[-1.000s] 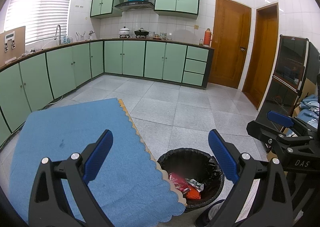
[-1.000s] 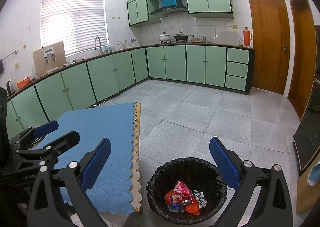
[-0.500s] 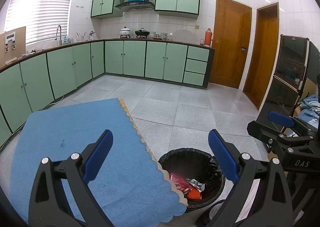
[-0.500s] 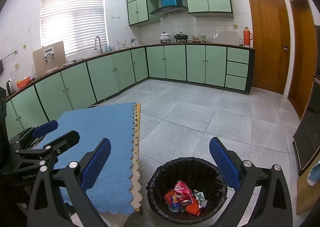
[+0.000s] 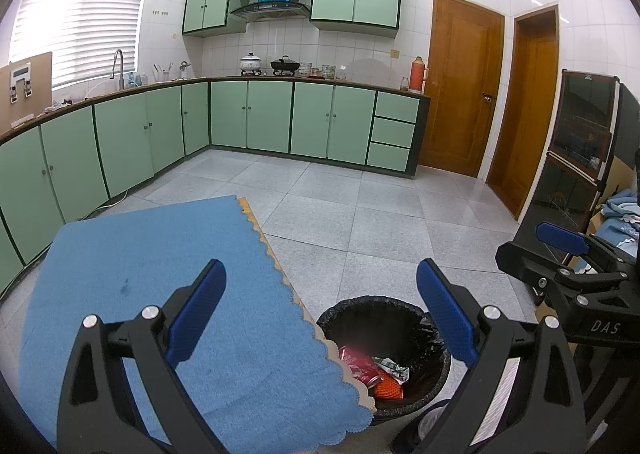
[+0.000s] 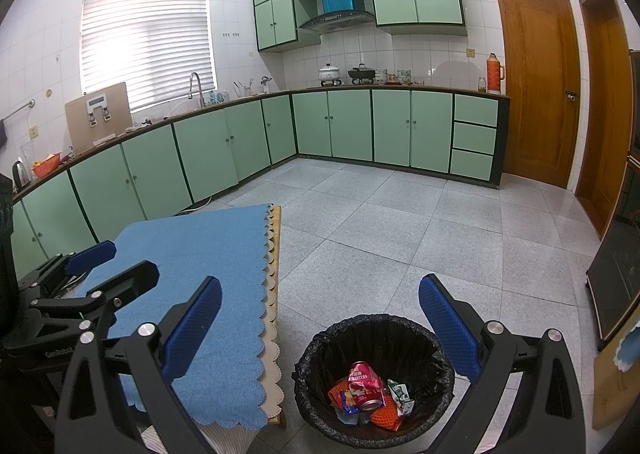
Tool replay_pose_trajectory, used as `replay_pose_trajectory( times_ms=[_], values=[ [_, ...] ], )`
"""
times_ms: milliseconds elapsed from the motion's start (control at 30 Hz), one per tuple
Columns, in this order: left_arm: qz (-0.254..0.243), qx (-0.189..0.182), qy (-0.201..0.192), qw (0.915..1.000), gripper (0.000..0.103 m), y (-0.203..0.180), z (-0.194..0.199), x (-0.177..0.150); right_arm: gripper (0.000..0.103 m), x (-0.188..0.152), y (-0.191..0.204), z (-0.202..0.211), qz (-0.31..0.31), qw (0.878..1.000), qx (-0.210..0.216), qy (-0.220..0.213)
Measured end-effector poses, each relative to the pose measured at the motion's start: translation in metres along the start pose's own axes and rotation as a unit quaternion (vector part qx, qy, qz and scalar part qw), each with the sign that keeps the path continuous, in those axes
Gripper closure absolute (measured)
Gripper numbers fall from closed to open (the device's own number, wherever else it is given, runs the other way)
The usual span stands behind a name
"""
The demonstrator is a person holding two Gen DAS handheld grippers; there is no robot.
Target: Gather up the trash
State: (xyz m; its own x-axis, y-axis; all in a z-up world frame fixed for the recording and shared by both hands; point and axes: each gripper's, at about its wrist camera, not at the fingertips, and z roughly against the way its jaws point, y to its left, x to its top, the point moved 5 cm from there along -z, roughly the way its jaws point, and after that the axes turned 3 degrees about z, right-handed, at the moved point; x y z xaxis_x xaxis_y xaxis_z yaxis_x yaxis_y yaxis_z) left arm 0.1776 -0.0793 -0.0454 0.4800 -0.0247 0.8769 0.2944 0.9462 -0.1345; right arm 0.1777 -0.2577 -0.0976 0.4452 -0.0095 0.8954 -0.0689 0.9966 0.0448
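Note:
A round bin with a black liner (image 6: pixel 340 334) (image 5: pixel 424 318) stands on the floor beside the table. Inside lie a crushed red can (image 6: pixel 364 384) (image 5: pixel 358 364), an orange wrapper (image 6: pixel 386 416) and a green-white wrapper (image 6: pixel 400 394). My right gripper (image 6: pixel 320 318) hangs open above the bin with nothing between its blue pads. My left gripper (image 5: pixel 322 306) is open too, empty, straddling the table's edge and the bin. Each gripper shows in the other's view: the left gripper (image 6: pixel 100 270) at the left edge, the right gripper (image 5: pixel 568 250) at the right edge.
A low table under a blue scalloped cloth (image 5: pixel 140 274) (image 6: pixel 208 254) stands left of the bin. Green cabinets (image 5: pixel 280 117) line the far and left walls. Two wooden doors (image 5: pixel 460 89) are at the back right. A dark glass cabinet (image 5: pixel 580 141) stands at right.

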Motion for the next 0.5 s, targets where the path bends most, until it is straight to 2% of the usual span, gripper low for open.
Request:
replay_pose_trajectory(
  times_ms=[500],
  values=[
    [0.001, 0.000, 0.002, 1.0000, 0.010, -0.0011, -0.0021, -0.0005, 0.006, 0.0007, -0.0008, 0.0000, 0.000, 1.000, 0.000, 0.001]
  ],
)
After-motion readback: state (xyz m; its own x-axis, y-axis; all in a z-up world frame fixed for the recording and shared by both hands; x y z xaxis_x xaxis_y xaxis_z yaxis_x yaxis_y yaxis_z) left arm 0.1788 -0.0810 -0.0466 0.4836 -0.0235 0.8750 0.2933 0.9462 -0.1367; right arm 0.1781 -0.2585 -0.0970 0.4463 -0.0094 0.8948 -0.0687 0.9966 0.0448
